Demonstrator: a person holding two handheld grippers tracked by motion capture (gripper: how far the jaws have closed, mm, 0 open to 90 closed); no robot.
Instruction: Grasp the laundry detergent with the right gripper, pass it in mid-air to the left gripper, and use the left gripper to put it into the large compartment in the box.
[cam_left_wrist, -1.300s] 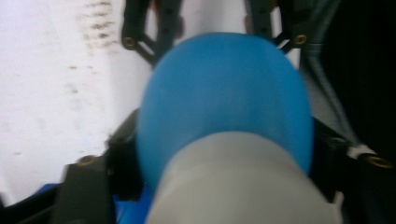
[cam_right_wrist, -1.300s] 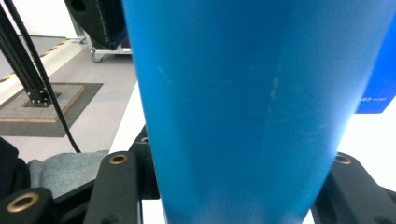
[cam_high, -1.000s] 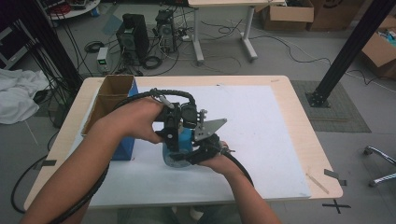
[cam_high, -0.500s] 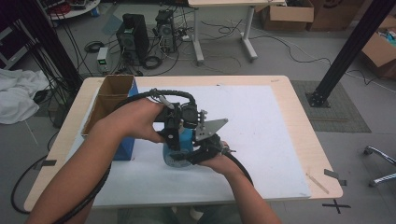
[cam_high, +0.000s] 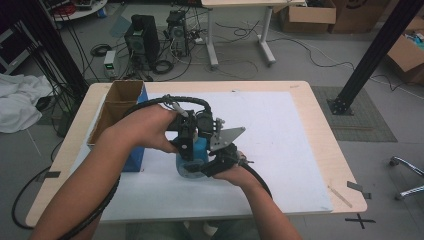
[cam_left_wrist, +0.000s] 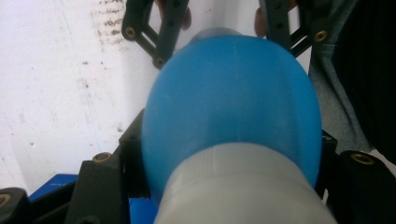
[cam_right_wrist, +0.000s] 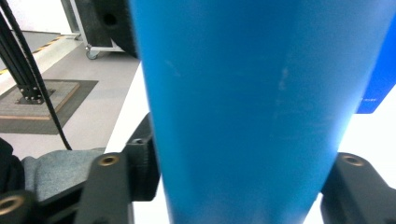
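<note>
Nothing has shifted across the counter since the earlier frame; both hands hold their place, and the right gripper's (cam_high: 212, 167) fingers have just been easing apart a little with the bottle between them. Its black fingers (cam_right_wrist: 140, 172) flank the blue bottle's (cam_high: 196, 156) body on both sides, touching it (the pads look pressed to the plastic). The left gripper (cam_high: 187, 145) comes down from above, its fingers (cam_left_wrist: 133, 161) pinching the bottle just behind its pale grey cap (cam_left_wrist: 243, 186). Seen from the high view, the bottle sits between the two grippers, over the white mat (cam_high: 300, 145) on the wooden counter (cam_high: 325, 115). Just to the left of the hands stands an open cardboard box (cam_high: 117, 107) with a blue side.
</note>
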